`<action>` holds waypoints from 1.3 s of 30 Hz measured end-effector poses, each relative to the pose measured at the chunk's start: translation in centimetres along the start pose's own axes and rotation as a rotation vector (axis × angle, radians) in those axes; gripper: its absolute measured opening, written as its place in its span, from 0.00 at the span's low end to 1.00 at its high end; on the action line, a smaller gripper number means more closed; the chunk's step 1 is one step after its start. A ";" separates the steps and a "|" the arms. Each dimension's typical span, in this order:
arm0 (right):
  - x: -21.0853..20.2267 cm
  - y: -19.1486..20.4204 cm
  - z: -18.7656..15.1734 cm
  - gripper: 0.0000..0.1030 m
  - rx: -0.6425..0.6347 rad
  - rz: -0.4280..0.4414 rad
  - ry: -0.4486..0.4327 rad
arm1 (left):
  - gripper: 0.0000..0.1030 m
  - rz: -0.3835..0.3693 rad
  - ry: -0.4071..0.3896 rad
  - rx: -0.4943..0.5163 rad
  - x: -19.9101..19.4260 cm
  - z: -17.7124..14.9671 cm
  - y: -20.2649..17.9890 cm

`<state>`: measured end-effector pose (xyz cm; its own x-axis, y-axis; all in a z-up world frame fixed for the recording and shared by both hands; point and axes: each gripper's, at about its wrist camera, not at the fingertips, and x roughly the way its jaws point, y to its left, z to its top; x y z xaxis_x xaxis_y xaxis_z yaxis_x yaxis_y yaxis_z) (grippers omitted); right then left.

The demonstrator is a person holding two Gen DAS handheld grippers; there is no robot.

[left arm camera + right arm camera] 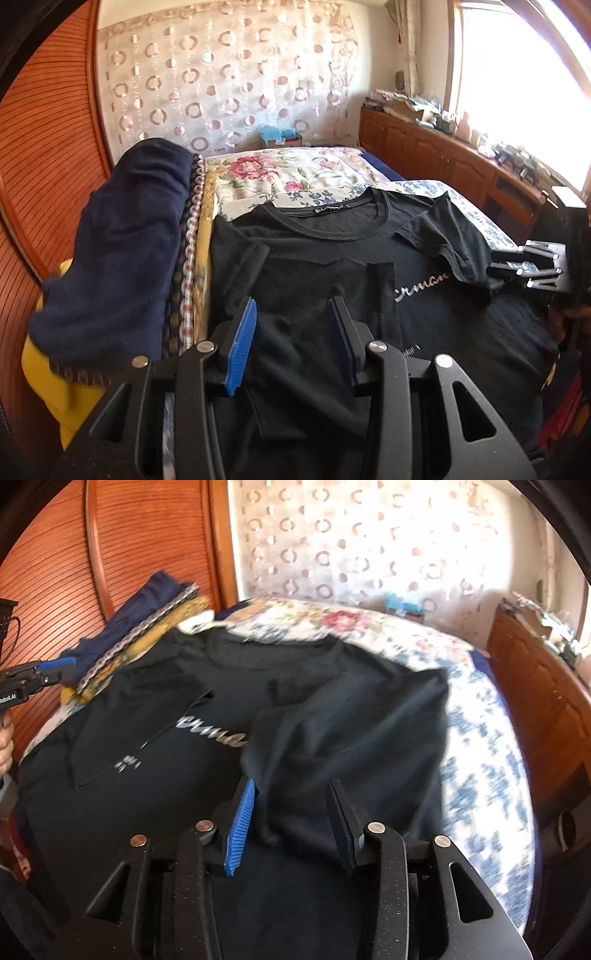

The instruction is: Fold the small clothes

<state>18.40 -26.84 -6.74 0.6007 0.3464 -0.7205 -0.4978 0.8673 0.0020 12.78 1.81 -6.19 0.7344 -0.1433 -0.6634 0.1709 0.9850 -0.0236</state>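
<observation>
On the bed [325, 173], the black T-shirt [295, 266] is lying face up, its left side already folded inward. The left gripper [293, 343] is hovering, fingers apart and empty. The right gripper [291, 823], fingers apart around the right sleeve at twelve o'clock, is probably folding that side; smoothing comes next.

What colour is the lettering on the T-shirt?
Silvery white script on the black T-shirt, clearest in the left wrist view: lettering.

A black T-shirt [325, 258] is lying face up on the floral bedspread [280, 177], both side panels folded inward, while the left gripper [293, 343] is hovering open above its left fold, beside stacked folded clothes [122, 236].
</observation>
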 end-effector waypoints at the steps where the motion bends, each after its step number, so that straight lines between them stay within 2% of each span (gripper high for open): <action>1: 0.1 -0.6 0.3 0.42 0.000 -0.012 -0.003 | 0.38 0.005 0.017 0.004 0.8 0.8 0.3; 7: 2.2 -4.7 2.0 0.43 0.028 -0.106 0.027 | 0.38 0.075 0.098 0.096 5.0 3.8 0.3; 13: 4.3 -7.2 2.1 0.43 0.051 -0.143 0.075 | 0.38 0.089 0.217 0.129 9.6 5.4 0.5; 26: 5.2 -8.6 1.7 0.50 0.104 -0.097 0.110 | 0.38 0.147 0.387 0.153 15.4 6.4 1.2; 31: 5.1 -8.9 1.6 0.51 0.105 -0.096 0.110 | 0.38 0.133 0.400 0.142 15.7 6.3 1.6; 32: 5.1 -8.9 1.5 0.51 0.104 -0.096 0.110 | 0.33 0.127 0.397 0.143 15.6 6.2 1.6; 33: 5.1 -8.9 1.5 0.51 0.105 -0.095 0.110 | 0.23 0.115 0.394 0.147 15.6 6.2 1.6; 34: 5.1 -8.9 1.6 0.51 0.105 -0.095 0.110 | 0.20 0.099 0.393 0.144 15.6 6.2 1.7; 35: 5.1 -8.9 1.6 0.51 0.106 -0.094 0.110 | 0.05 0.100 0.392 0.144 15.5 6.2 1.8; 39: 5.1 -8.8 1.6 0.52 0.105 -0.095 0.110 | 0.04 0.125 0.313 0.128 13.5 7.2 2.5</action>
<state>26.84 -32.12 -9.34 0.5672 0.2247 -0.7923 -0.3707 0.9288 -0.0019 27.89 1.59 -9.85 0.5214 0.0334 -0.8527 0.1875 0.9703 0.1527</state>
